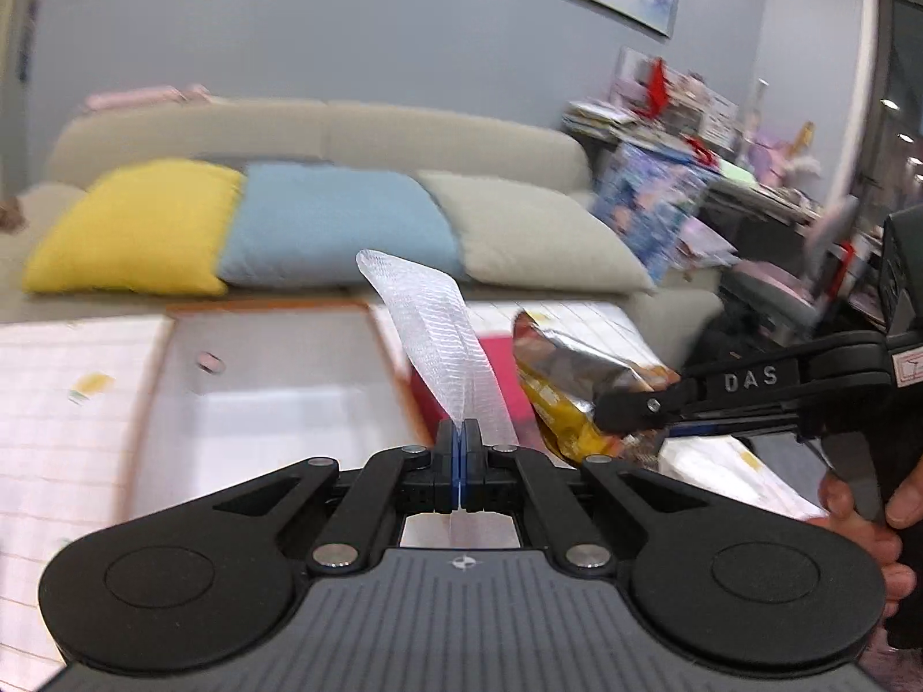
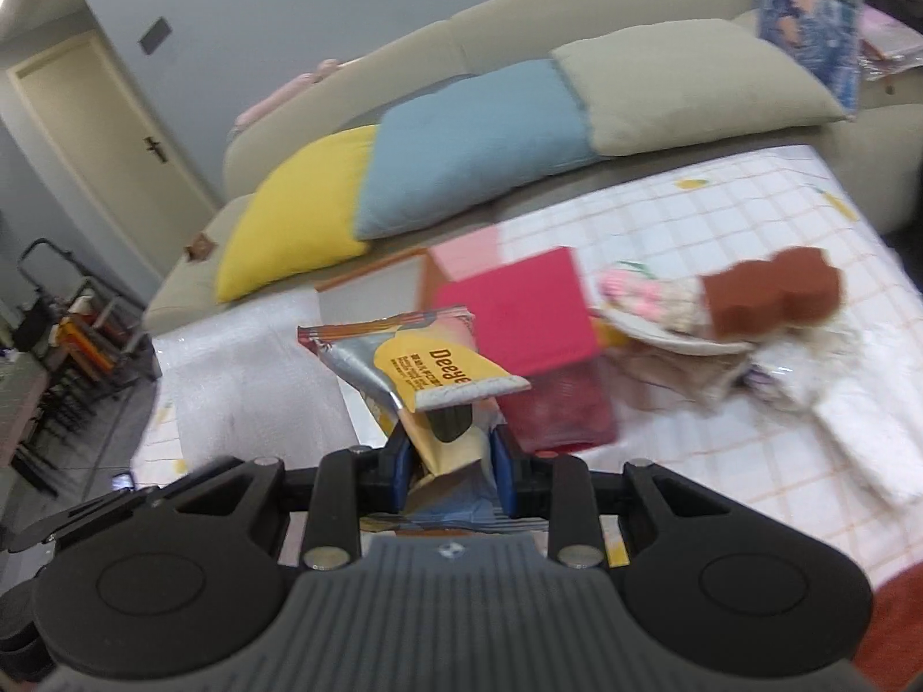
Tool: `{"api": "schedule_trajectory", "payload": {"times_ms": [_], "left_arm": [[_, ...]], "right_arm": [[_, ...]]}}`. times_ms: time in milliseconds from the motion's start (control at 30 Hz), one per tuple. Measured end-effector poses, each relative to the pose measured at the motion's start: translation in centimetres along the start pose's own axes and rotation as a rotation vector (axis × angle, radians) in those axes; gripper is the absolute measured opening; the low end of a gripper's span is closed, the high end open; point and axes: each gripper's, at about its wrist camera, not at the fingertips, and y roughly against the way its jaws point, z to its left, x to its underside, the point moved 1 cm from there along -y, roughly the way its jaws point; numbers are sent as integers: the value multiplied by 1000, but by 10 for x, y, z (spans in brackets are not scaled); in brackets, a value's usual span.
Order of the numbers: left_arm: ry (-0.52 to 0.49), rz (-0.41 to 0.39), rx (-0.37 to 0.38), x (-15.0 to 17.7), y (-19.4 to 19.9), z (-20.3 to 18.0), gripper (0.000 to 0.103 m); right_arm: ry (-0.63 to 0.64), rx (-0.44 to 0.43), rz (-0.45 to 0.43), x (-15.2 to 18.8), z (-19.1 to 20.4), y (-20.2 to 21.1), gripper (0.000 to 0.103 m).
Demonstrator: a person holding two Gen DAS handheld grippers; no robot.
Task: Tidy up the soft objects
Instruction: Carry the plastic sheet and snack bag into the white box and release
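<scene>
My left gripper (image 1: 460, 432) is shut on a strip of white foam netting (image 1: 430, 334), which stands up out of the pads above the table. My right gripper (image 2: 450, 455) is shut on a silver and yellow snack bag (image 2: 427, 363), pinched at its lower end. In the left wrist view the same bag (image 1: 577, 380) hangs in the right gripper (image 1: 629, 409), just right of the netting. A white box with an orange rim (image 1: 259, 380) lies open below and to the left of the netting. Both grippers are held above the checked tablecloth (image 2: 721, 213).
A pink-red box (image 2: 519, 311) stands by the white box (image 2: 375, 282). A brown sponge (image 2: 776, 294) and a plate of pink and cream soft items (image 2: 652, 311) lie to its right. Bubble wrap (image 2: 248, 357) covers the table's left. A sofa (image 1: 323, 127) with cushions runs behind.
</scene>
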Motion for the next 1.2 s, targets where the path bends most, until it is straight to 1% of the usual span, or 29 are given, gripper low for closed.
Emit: {"api": "schedule_trajectory", "payload": {"times_ms": [67,133,167,267,400,500,633,800,1033,1200], "left_arm": [[-16,-18,-57,-3,6,10,0],[-21,-13,-103,-4,7,19,0],[-17,2,-119,-5,5,25,0],[-1,62,-132,-5,-4,40,0],[22,105,-115,-1,-16,54,0],[17,146,-117,5,-25,62,0],[8,199,-89,14,-36,70,0],[25,261,-46,21,-58,76,0],[58,334,-46,29,-89,88,0],[64,382,-55,39,-103,91,0]], "right_arm": [[2,-25,4,-4,15,-7,27],[7,-49,16,-8,30,-17,27],[10,-58,25,-9,38,-22,27],[20,-80,54,-11,60,-42,27],[32,-79,111,-8,80,-73,27],[30,-49,158,-4,87,-98,27],[32,13,197,3,85,-122,27],[21,46,246,9,77,-138,27],[27,106,296,16,70,-165,27],[83,122,295,19,79,-170,28]]}}
